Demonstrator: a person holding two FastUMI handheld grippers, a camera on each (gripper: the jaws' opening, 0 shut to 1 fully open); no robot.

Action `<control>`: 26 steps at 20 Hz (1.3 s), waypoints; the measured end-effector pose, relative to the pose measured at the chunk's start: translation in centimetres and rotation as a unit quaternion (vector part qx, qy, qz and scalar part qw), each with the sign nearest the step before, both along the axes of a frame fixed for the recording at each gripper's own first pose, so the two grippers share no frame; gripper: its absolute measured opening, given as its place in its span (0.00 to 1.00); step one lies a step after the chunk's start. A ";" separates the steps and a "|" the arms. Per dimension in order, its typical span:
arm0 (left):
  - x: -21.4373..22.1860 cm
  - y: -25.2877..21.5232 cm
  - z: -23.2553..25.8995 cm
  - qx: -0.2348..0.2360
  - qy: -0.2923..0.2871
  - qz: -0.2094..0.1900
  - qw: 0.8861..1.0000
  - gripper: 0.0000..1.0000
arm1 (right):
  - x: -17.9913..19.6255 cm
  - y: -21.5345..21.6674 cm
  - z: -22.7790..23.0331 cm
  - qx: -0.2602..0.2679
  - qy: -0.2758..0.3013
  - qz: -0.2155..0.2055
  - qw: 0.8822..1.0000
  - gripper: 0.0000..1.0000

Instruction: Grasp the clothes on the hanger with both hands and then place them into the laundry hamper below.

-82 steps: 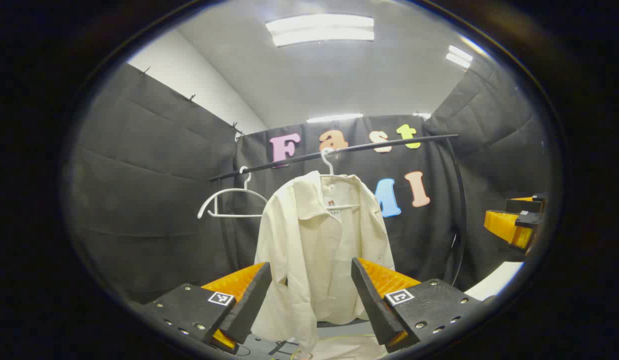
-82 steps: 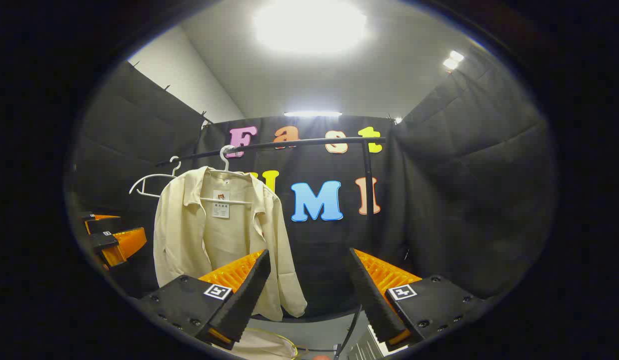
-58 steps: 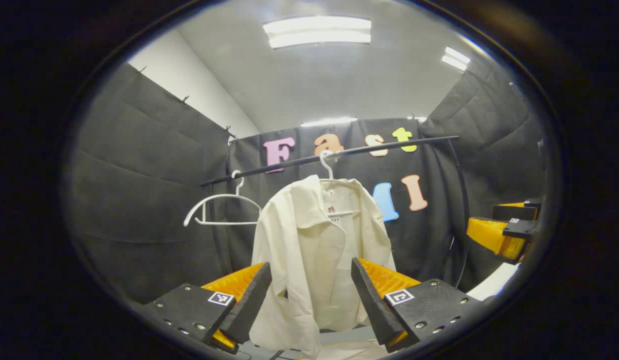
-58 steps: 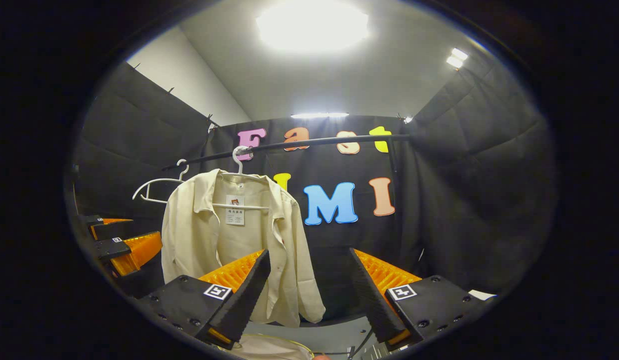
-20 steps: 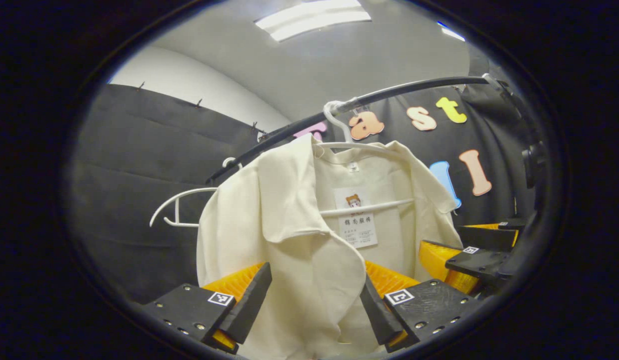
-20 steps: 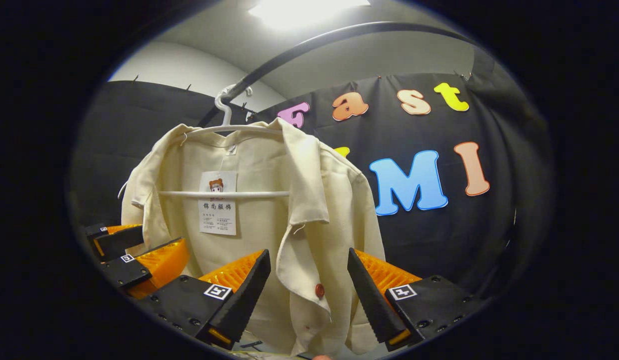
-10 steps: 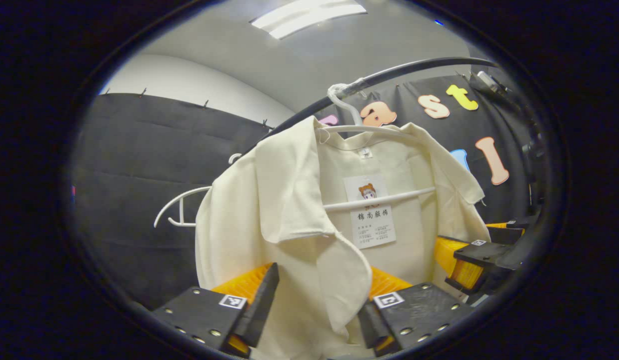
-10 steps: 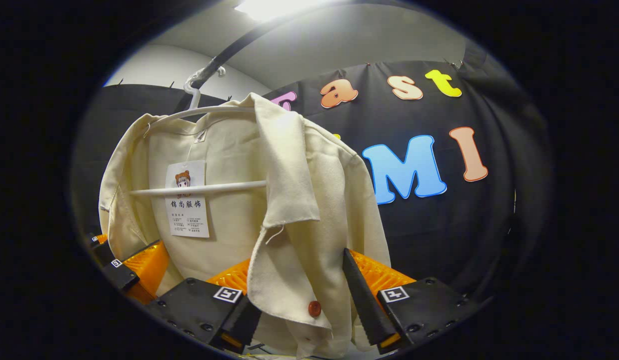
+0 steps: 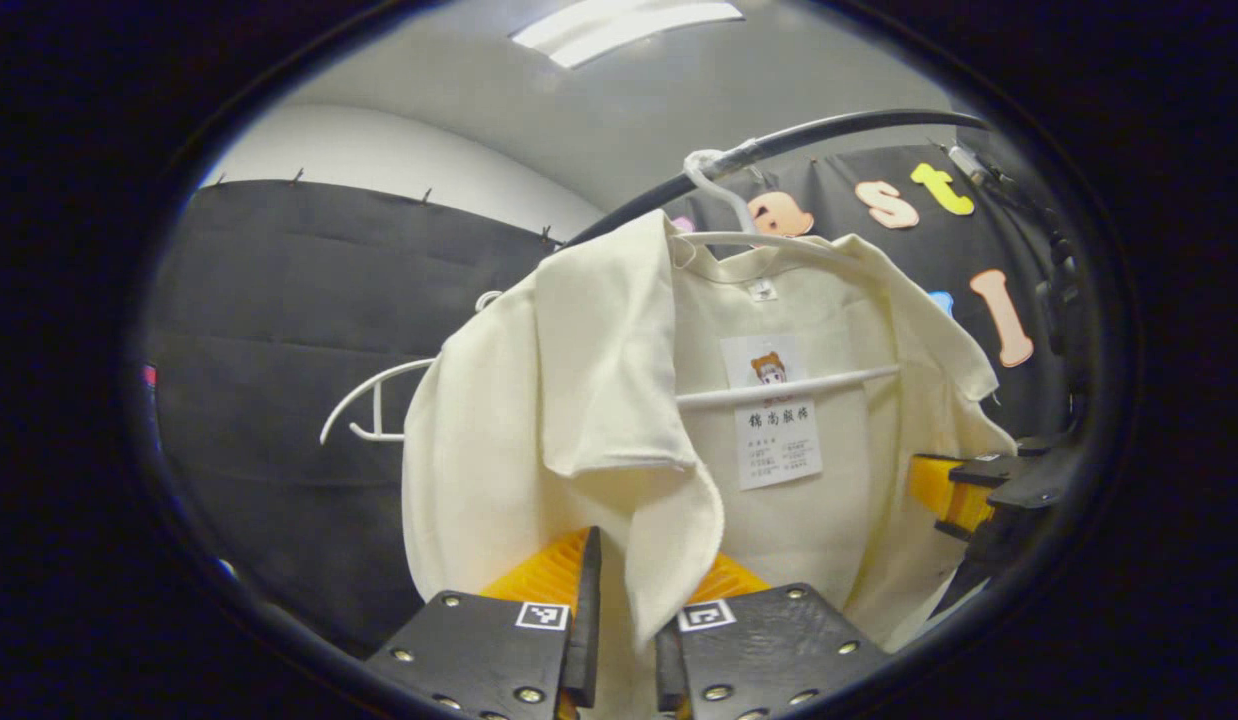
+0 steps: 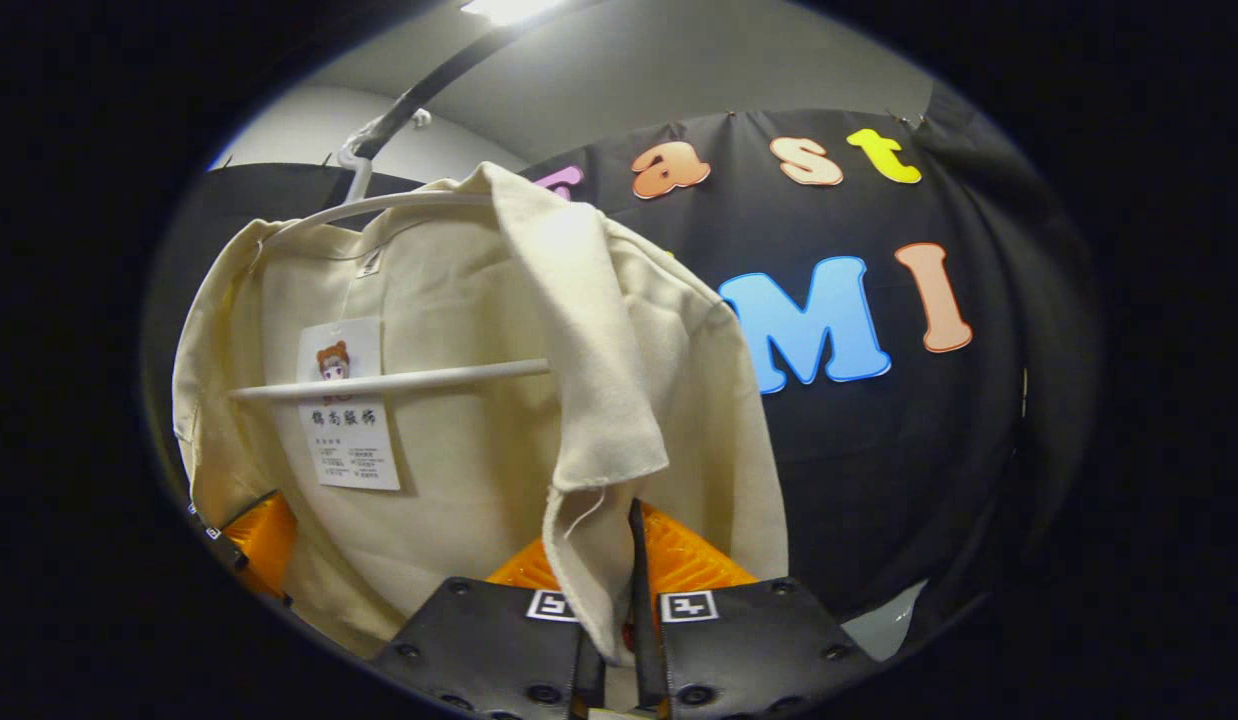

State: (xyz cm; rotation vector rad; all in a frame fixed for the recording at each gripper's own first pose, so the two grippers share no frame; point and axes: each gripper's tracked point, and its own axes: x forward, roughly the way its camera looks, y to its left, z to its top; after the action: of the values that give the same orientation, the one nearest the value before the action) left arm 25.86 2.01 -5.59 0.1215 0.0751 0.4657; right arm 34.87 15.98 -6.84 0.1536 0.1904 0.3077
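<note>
A cream shirt [image 9: 579, 400] [image 10: 459, 470] hangs open on a white hanger [image 9: 779, 385] [image 10: 379, 382] from a black rail [image 9: 809, 135] [image 10: 419, 90]. In the left gripper view, my left gripper [image 9: 624, 630] is shut on the shirt's front edge just below the collar flap. In the right gripper view, my right gripper [image 10: 619, 610] is shut on the other front edge under its collar flap. The right gripper [image 9: 964, 495] also shows at the far right of the left gripper view, and a finger of the left gripper [image 10: 254, 540] peeks out at the lower left of the right gripper view.
An empty white hanger [image 9: 374, 405] hangs on the rail to the left of the shirt. A paper tag [image 9: 774, 425] [image 10: 344, 415] dangles inside the shirt's back. Black cloth walls close the booth on all sides. The rail's upright post [image 9: 1059, 290] stands at the right.
Both grippers moved up to the shirt and closed: each pair of fingers, wide apart a second ago, now pinches a front edge of the shirt. The shirt stays on its hanger.
</note>
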 end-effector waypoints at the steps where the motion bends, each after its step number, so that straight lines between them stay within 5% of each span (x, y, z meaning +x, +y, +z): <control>1: -0.1 0.0 -0.1 -0.007 0.000 -0.009 1.000 0.22 | -0.1 0.0 0.1 -0.003 0.001 0.001 1.000 0.10; 3: -0.3 1.0 -0.1 -0.008 -0.001 -0.003 1.000 0.05 | 0.0 0.2 0.3 -0.025 -0.010 0.003 1.000 0.06; 5: -1.6 0.9 0.6 -0.012 -0.007 -0.004 1.000 0.01 | -0.6 -0.8 1.5 -0.041 -0.034 -0.008 0.999 0.05; 15: -4.4 0.9 5.7 0.033 -0.043 -0.025 0.998 0.02 | -1.5 -5.9 8.0 -0.106 -0.156 -0.065 0.980 0.03; 26: -6.8 5.9 11.4 0.072 -0.087 0.013 0.993 0.01 | 0.4 -10.0 13.1 -0.153 -0.248 -0.127 0.948 0.04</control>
State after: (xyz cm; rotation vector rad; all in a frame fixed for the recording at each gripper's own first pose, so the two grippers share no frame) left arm 19.08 7.92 5.80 0.2220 -0.1284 0.5056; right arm 35.28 5.96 6.29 -0.2082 -0.2811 0.0493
